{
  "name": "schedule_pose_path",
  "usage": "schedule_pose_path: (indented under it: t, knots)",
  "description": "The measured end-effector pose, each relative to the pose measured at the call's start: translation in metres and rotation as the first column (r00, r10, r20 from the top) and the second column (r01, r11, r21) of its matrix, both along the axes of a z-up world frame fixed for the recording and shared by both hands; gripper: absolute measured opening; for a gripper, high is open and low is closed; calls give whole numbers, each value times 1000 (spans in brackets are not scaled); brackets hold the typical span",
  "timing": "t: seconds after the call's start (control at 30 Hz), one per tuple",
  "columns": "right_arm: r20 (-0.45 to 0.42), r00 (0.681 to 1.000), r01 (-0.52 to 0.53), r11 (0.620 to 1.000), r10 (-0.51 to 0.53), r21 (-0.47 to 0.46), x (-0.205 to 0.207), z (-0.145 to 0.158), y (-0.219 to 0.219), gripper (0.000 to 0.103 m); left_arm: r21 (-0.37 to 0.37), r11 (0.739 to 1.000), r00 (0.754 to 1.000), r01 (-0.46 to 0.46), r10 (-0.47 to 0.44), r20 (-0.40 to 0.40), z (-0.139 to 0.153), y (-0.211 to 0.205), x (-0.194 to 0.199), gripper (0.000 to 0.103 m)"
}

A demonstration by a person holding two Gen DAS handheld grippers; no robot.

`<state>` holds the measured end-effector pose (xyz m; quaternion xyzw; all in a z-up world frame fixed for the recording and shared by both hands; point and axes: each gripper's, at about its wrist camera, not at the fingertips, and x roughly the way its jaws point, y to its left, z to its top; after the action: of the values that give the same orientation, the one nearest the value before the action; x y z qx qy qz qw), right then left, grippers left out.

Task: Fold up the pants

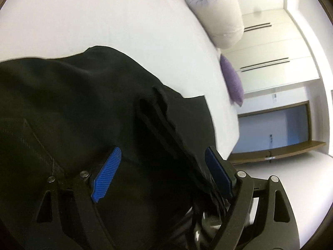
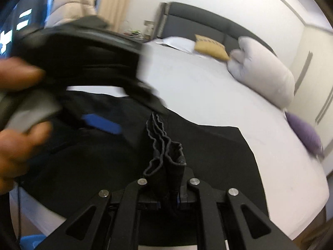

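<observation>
Black pants [image 1: 72,104] lie on the white bed [image 1: 124,20]; they also fill the middle of the right wrist view [image 2: 208,156]. My left gripper [image 1: 164,162] is open, its blue pads [image 1: 108,166] spread wide over the cloth, with a bunched fold of the pants lying between them. My right gripper [image 2: 166,179] is shut on a bunched, wavy edge of the pants [image 2: 164,145]. The left gripper and the hand holding it show blurred at the left of the right wrist view [image 2: 100,123].
A rolled white duvet [image 1: 218,16] and a purple cushion [image 1: 233,79] lie at the bed's far side; both show in the right wrist view, duvet [image 2: 264,73] and cushion [image 2: 303,131]. A tan pillow [image 2: 210,45] rests by the dark headboard [image 2: 197,23].
</observation>
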<state>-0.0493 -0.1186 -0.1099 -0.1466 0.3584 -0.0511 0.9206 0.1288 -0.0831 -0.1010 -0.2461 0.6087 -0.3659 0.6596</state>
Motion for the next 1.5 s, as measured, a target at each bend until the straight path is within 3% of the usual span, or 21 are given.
schedule_pose_path:
  t: [0.1,0.17,0.27,0.53,0.7,0.77,0.83,0.9,0.97,1.03,1.1,1.2,1.27,1.33,1.4,1.47,1.5]
  knots:
    - [-6,999,-52,998,52,-27,-2,0,19,11,36,999,1000,29,-29,-7,-1,-2,9,77]
    - [-14,997,-77,997,77,-30,-2,-1,26,11,69,996,998,60,-61,11,1,-3,13,26]
    - [-21,993,-120,992,119,-47,-1,0,40,11,106,992,996,64,-70,54,6,3,16,15]
    - [-70,977,-207,975,201,-86,9,-12,71,11,177,982,988,58,-81,128,18,21,25,13]
    - [-182,962,-217,974,203,-60,21,-45,75,15,234,971,992,47,-74,106,-5,34,27,14]
    - [-162,966,-211,976,199,-57,18,-43,75,17,215,976,994,44,-64,86,-14,41,28,16]
    - [-159,967,-202,979,200,6,16,-33,67,34,220,975,994,24,-45,94,-9,51,28,21]
    - [-158,963,-206,973,220,103,8,-20,56,58,282,959,986,-34,-14,169,7,65,27,23]
    - [-160,957,-206,954,243,220,-1,-6,42,60,329,938,972,-106,28,234,22,84,26,23]
    - [-165,949,-186,901,268,391,-6,9,14,60,345,927,951,-146,35,308,42,89,21,23]
    - [-172,952,-123,833,252,539,4,21,-20,44,361,923,926,-133,-14,377,59,73,7,23]
    - [-167,962,-25,680,215,733,23,28,-94,36,336,940,908,-50,-97,408,69,32,-19,23]
    - [-175,954,3,574,245,819,43,25,-133,36,336,942,903,21,-162,398,62,4,-33,24]
    - [-183,949,24,519,257,854,66,19,-159,36,397,915,895,67,-231,381,44,-18,-43,24]
    - [-198,940,59,439,277,897,97,5,-183,36,430,899,912,83,-242,331,21,-28,-50,24]
    - [-217,940,91,417,264,904,121,-8,-194,36,424,902,913,82,-239,331,11,-20,-54,23]
    - [-228,931,108,380,285,919,138,-20,-198,36,419,904,904,80,-243,353,11,-18,-58,23]
